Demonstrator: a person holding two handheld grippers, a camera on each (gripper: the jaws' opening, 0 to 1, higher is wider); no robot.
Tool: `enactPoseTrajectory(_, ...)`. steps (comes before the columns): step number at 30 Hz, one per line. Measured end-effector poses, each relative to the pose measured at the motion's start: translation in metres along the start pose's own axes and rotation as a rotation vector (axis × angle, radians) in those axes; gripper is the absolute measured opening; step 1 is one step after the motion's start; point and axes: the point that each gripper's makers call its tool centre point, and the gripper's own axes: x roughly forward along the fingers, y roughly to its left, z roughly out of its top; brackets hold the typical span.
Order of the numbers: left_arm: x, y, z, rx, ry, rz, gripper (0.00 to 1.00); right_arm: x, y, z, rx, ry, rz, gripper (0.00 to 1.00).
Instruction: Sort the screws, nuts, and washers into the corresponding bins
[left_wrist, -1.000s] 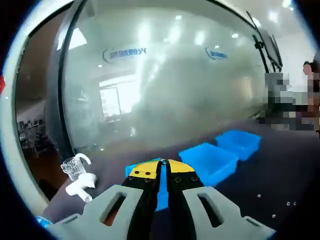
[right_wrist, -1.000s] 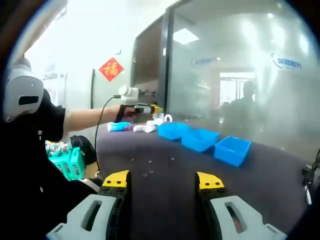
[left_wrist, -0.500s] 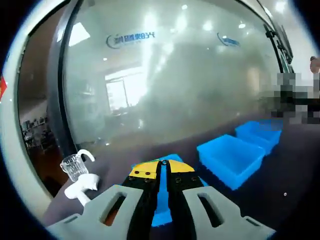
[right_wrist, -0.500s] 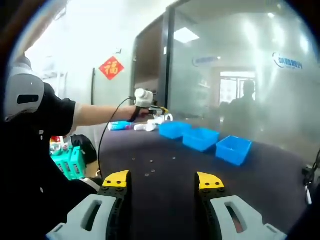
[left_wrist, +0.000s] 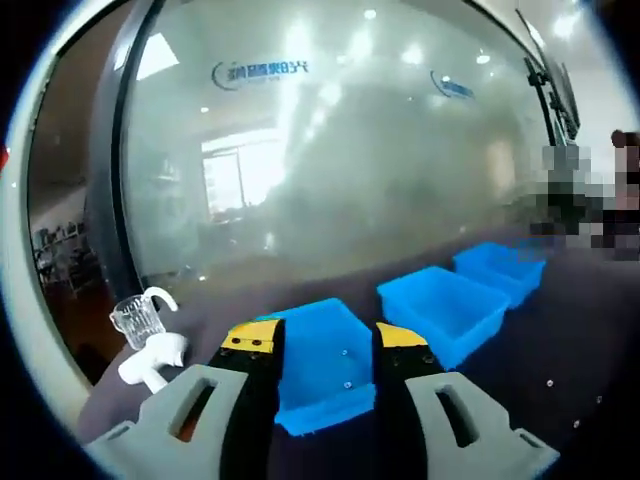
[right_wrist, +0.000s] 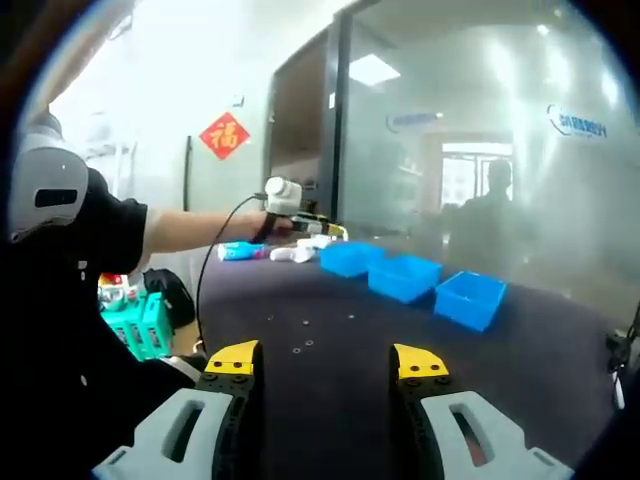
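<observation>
Three blue bins stand in a row on the dark table. In the left gripper view my left gripper (left_wrist: 325, 338) is open just above the nearest bin (left_wrist: 322, 365), which holds a few small metal parts; the middle bin (left_wrist: 440, 310) and far bin (left_wrist: 498, 268) lie to its right. In the right gripper view my right gripper (right_wrist: 326, 362) is open with nothing between its fingers, low over the table's near side. Small loose parts (right_wrist: 297, 349) lie scattered on the table ahead of it. The left gripper (right_wrist: 312, 224), held by a person's outstretched arm, hovers by the bins (right_wrist: 405, 276).
A clear glass mug (left_wrist: 138, 318) and white objects (left_wrist: 150, 360) sit left of the nearest bin. A frosted glass wall (left_wrist: 350, 150) runs behind the table. More loose parts (left_wrist: 575, 400) lie at the right. A green crate (right_wrist: 140, 325) stands beside the table.
My left gripper has opened; it was shut over the nearest bin before. The left view has shifted, so the bins sit lower and nearer. The right gripper has stayed put.
</observation>
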Motion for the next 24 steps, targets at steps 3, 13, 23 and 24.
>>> enactPoseTrajectory(3,-0.010,-0.001,-0.008,0.000,0.005,-0.015,0.33,0.000,0.000,0.001,-0.001,-0.003,-0.001,0.46)
enactPoseTrajectory(13,-0.077,-0.023,-0.014,-0.092,-0.032,-0.116,0.35,-0.002,-0.006,0.000,-0.004,-0.008,-0.022,0.46)
enactPoseTrajectory(23,-0.172,-0.058,-0.015,-0.095,-0.112,-0.275,0.38,-0.005,-0.014,0.003,0.009,-0.030,-0.045,0.47)
enactPoseTrajectory(24,-0.180,-0.061,-0.016,-0.088,-0.127,-0.299,0.39,-0.005,-0.015,0.003,0.011,-0.031,-0.047,0.47)
